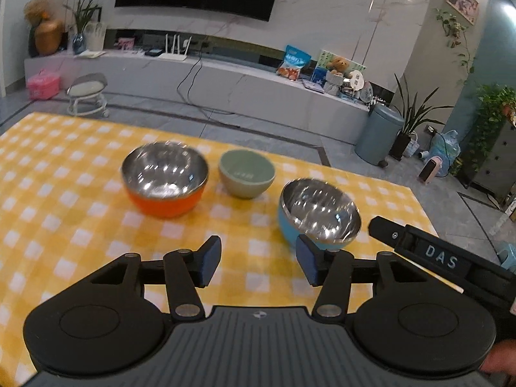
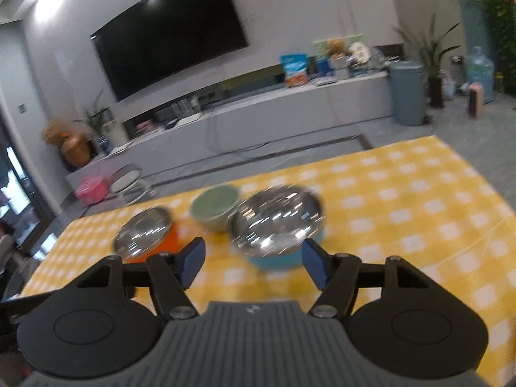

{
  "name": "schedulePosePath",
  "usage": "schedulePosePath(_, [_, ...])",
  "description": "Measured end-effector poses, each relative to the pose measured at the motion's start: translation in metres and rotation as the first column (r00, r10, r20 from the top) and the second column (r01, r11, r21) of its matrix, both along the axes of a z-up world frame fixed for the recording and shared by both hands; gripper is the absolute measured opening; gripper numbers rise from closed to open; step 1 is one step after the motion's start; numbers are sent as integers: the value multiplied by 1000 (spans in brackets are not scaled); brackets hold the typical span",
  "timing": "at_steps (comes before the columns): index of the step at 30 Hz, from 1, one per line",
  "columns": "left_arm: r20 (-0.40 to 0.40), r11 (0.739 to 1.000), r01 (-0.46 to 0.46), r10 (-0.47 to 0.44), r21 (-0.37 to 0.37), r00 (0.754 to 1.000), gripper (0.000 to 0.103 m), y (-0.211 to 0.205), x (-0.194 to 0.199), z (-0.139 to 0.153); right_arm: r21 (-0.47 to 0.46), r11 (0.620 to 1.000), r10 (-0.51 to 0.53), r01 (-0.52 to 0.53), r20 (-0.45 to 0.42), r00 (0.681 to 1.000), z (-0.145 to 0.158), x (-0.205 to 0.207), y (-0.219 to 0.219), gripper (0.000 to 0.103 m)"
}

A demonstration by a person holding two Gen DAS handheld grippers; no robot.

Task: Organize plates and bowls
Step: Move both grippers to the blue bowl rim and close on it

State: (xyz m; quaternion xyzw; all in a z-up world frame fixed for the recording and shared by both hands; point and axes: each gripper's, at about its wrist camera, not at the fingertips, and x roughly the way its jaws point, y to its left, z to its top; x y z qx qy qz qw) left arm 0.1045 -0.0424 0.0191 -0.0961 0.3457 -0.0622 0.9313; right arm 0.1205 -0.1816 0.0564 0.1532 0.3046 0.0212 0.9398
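Three bowls stand on a yellow checked tablecloth [image 1: 64, 193]. An orange bowl with a steel inside [image 1: 164, 179] is on the left, a plain green bowl [image 1: 246, 173] in the middle, a blue bowl with a steel inside [image 1: 319, 214] on the right. My left gripper [image 1: 258, 262] is open and empty, just short of the blue bowl. The right gripper's body [image 1: 441, 258] reaches in from the right. In the right wrist view, my right gripper [image 2: 253, 262] is open and empty, just in front of the blue bowl [image 2: 277, 225], with the orange bowl [image 2: 145, 233] and green bowl [image 2: 214, 206] behind.
The table's far edge [image 1: 225, 142] drops to a grey tiled floor. Beyond stand a long white TV bench [image 1: 209, 77], a small stool [image 1: 87, 93], a blue-grey bin [image 1: 379, 135] and potted plants [image 1: 490, 119].
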Motion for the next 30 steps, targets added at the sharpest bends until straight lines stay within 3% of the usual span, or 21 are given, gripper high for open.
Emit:
schedulePosePath(3, [24, 1000, 8, -7, -8, 1000, 61, -9, 10, -2, -9, 998, -65, 65, -13, 998, -6, 16, -17, 66])
schedulePosePath(6, [36, 1000, 8, -8, -18, 999, 61, -15, 23, -8, 53, 992, -109, 113, -62, 992, -16, 30, -39, 66])
schedulePosePath(12, [1, 999, -15, 15, -51, 1000, 60, -22, 54, -28, 84, 985, -141, 150, -109, 984, -32, 52, -56, 65])
schedulePosePath(23, [-37, 1000, 15, -15, 19, 999, 58, -45, 98, -55, 52, 988, -138, 148, -158, 978, -62, 84, -52, 57])
schedulePosePath(29, [-66, 998, 41, -37, 57, 997, 58, -53, 111, -69, 86, 984, -138, 155, -177, 975, -69, 92, -52, 49])
schedulePosePath(30, [-73, 996, 50, -45, 69, 996, 55, -55, 113, -71, 80, 985, -137, 152, -175, 975, -70, 93, -51, 49])
